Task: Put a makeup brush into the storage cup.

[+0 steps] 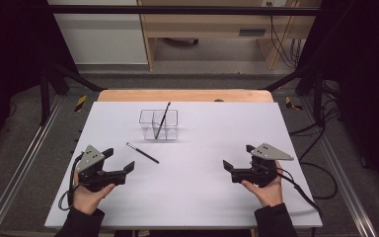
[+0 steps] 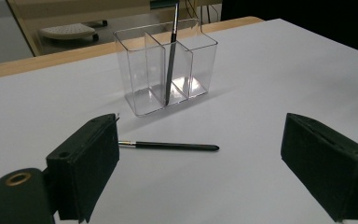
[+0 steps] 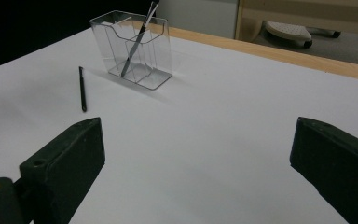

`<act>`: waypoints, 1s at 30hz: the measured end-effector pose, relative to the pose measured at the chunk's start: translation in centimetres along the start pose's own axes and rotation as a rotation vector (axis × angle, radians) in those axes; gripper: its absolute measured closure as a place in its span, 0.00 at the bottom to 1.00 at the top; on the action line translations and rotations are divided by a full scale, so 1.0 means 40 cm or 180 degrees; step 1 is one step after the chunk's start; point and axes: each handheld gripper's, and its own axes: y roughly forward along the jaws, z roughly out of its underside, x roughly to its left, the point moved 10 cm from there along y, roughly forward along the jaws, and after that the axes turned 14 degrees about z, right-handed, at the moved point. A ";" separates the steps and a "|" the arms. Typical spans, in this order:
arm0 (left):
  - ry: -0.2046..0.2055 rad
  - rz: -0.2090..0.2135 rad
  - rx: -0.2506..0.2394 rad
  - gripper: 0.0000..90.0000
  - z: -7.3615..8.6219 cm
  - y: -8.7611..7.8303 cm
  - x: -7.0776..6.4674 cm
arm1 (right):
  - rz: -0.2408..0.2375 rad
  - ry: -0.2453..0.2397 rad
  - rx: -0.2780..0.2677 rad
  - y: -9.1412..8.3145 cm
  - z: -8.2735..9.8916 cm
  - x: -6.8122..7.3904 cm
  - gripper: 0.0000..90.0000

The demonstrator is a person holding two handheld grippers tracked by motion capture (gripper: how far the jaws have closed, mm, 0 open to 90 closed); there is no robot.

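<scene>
A clear three-compartment holder (image 1: 146, 118) stands on the white table, left of centre toward the back. One thin black brush (image 1: 163, 118) leans upright in its middle compartment (image 2: 170, 65). A second black brush (image 1: 142, 152) lies flat in front of the holder (image 2: 172, 146). My left gripper (image 1: 120, 159) rests at the front left, open and empty, its jaws pointing at the lying brush, a short way from it. At the front right my right gripper (image 1: 238, 157) is open with nothing between its jaws, and its view takes in the holder (image 3: 157, 56) and the lying brush (image 3: 82, 88) farther off.
The white tabletop (image 1: 202, 192) has a wooden strip (image 1: 185, 95) along its far edge. Black frame posts (image 1: 49, 74) stand at both back corners, and cables (image 1: 321, 177) trail off the right side. A wooden cabinet (image 1: 202, 24) stands beyond the table.
</scene>
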 end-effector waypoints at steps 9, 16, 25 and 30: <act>-0.0029 -0.0037 0.0056 0.12 0.013 0.001 0.012 | -0.0006 0.0002 0.0019 0.001 0.003 0.002 0.04; -0.0117 -0.0096 0.0149 0.12 0.032 0.019 0.026 | -0.0002 -0.0001 0.0024 0.002 0.003 0.001 0.04; -0.0196 -0.0190 0.0233 0.12 0.044 0.056 0.047 | -0.0007 -0.0022 0.0045 0.006 0.007 0.004 0.04; -0.0234 -0.0222 0.0301 0.13 0.048 0.080 0.056 | -0.0015 -0.0010 0.0041 0.005 0.007 0.005 0.04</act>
